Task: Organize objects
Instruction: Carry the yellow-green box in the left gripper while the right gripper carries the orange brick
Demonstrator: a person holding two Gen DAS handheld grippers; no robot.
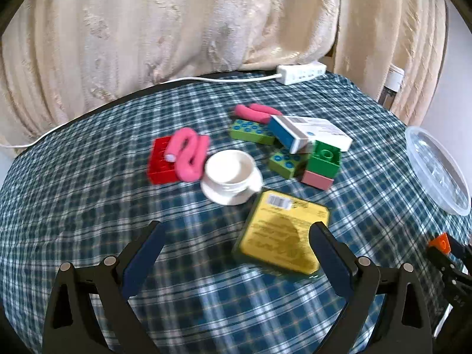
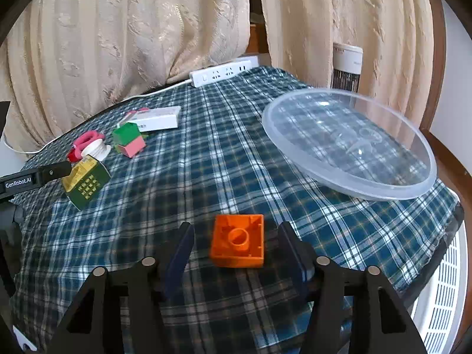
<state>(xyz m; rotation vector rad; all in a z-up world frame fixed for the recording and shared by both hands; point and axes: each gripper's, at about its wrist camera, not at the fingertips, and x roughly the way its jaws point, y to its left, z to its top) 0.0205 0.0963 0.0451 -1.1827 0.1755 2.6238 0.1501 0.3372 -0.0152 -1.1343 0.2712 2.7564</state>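
My right gripper [image 2: 234, 243] is open, its fingers on either side of an upside-down orange brick [image 2: 238, 243] that lies on the checked tablecloth. A clear plastic bowl [image 2: 348, 144] stands to the right beyond it. My left gripper [image 1: 236, 236] is open and empty above the cloth, beside a yellow-green box [image 1: 283, 233]. Past it are a white cup on a saucer [image 1: 231, 175], pink foam rollers [image 1: 190, 155] on a red brick [image 1: 160, 162], green bricks [image 1: 252, 131], a green-on-pink brick stack [image 1: 323, 162] and a blue-white carton [image 1: 306, 132].
A white power strip [image 1: 301, 73] with its cable lies at the table's far edge against cream curtains. The table's right edge drops off just past the bowl, with a white heater [image 2: 346, 67] behind. The left gripper's finger [image 2: 44, 175] shows in the right wrist view.
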